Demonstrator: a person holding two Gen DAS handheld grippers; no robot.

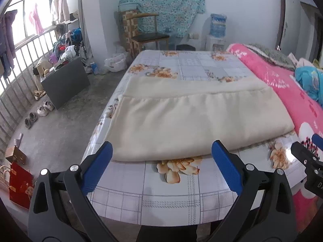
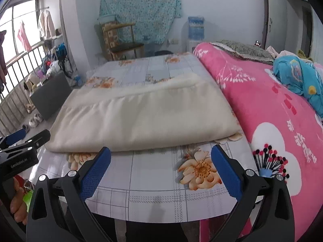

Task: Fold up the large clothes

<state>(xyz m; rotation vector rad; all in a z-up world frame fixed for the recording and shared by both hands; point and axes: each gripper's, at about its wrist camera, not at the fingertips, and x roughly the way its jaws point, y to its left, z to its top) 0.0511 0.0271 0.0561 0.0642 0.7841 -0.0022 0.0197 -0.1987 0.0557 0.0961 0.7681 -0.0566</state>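
Cream fleece garment (image 1: 193,121) folded flat on flowered bed sheet (image 1: 181,191), left gripper (image 1: 161,151) and right gripper (image 2: 161,155) spread wide, empty; perhaps another fold left.

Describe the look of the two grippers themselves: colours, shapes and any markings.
Both are alike. The left gripper has two black, angular plastic arms with triangular cut-outs and silver round bolt heads; its jaws end in flat blue pads with a fine dotted texture. The right gripper matches it. In the right wrist view, the left gripper's black body bears white lettering, too small to read surely. No cables or sleeves show.
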